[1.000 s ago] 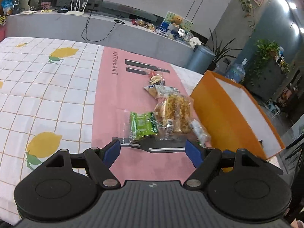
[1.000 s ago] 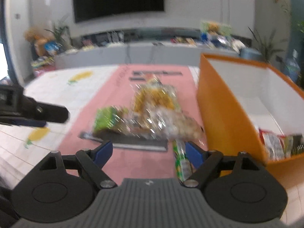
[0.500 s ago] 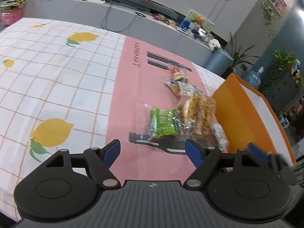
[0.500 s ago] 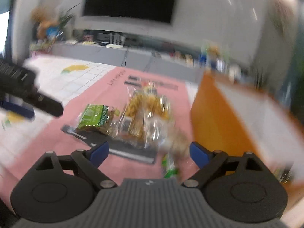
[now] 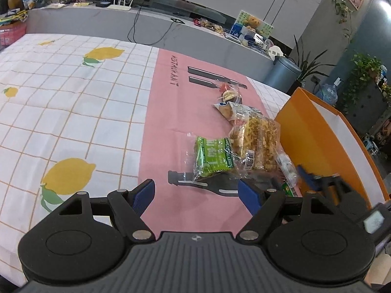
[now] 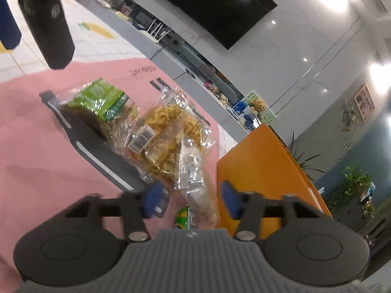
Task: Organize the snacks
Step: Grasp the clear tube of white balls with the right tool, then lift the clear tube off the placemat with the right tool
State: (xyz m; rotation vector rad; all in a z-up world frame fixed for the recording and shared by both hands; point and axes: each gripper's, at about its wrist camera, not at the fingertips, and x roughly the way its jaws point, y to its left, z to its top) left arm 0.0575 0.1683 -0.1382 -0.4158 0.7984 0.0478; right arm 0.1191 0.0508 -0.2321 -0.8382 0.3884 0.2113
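Snacks lie in a heap on the pink mat: a green packet, a yellow crisps bag, a clear packet of pale pieces and a small green tube. An orange box stands right of them. My right gripper is low over the heap and tilted. Its jaws are closing, with the clear packet between them and the pads apart from it. My left gripper hovers open over bare mat, short of the green packet.
Two small snack packets lie farther back on the mat. A lemon-print checked cloth covers the table to the left. A grey counter with clutter runs behind. The left gripper's blue finger hangs in the upper left of the right wrist view.
The right gripper has rolled, dropped toward the heap and narrowed its jaws around the clear packet. It now shows at the right of the left wrist view. The left gripper has barely moved.
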